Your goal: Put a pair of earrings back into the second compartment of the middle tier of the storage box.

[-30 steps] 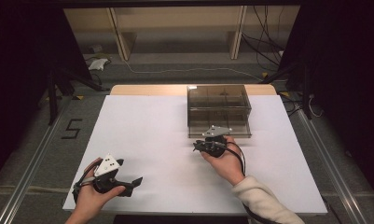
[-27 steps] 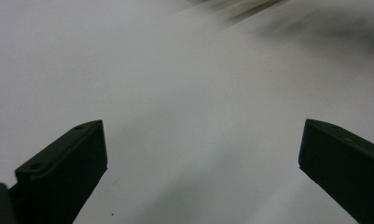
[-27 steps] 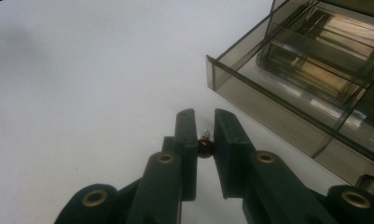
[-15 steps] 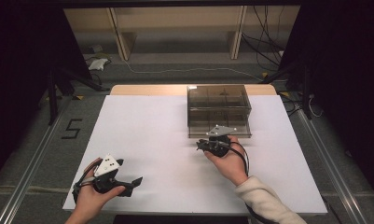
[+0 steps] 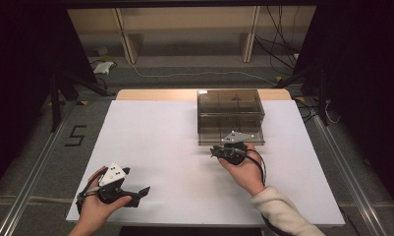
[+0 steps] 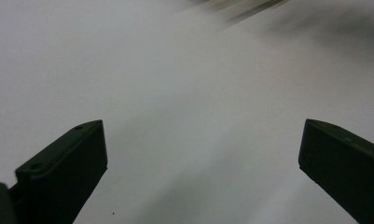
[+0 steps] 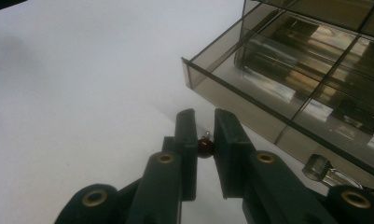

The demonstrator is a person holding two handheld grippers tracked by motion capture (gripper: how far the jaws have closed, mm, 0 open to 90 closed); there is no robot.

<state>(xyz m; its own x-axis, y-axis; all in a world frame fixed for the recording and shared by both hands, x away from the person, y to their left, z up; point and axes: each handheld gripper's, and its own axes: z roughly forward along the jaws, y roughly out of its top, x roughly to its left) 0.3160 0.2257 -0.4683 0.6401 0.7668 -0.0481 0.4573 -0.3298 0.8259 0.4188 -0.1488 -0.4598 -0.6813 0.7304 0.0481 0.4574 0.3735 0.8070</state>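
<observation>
I've got a small dark-red bead (image 7: 204,147) pinched in the right claw (image 7: 204,122), low over the white desk (image 5: 155,132). The smoky compartment box (image 7: 287,70) lies at one o'clock from it — just beside. Left claw (image 6: 201,154) gapes wide, well apart at seven o'clock.

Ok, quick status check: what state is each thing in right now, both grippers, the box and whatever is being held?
Right gripper: shut on a small dark red bead, just in front of the box.
Left gripper: open, nothing between its jaws, low over the white table.
Smoky clear box: upright on the table, divided into compartments; its knobbed drawer is pulled out.
</observation>
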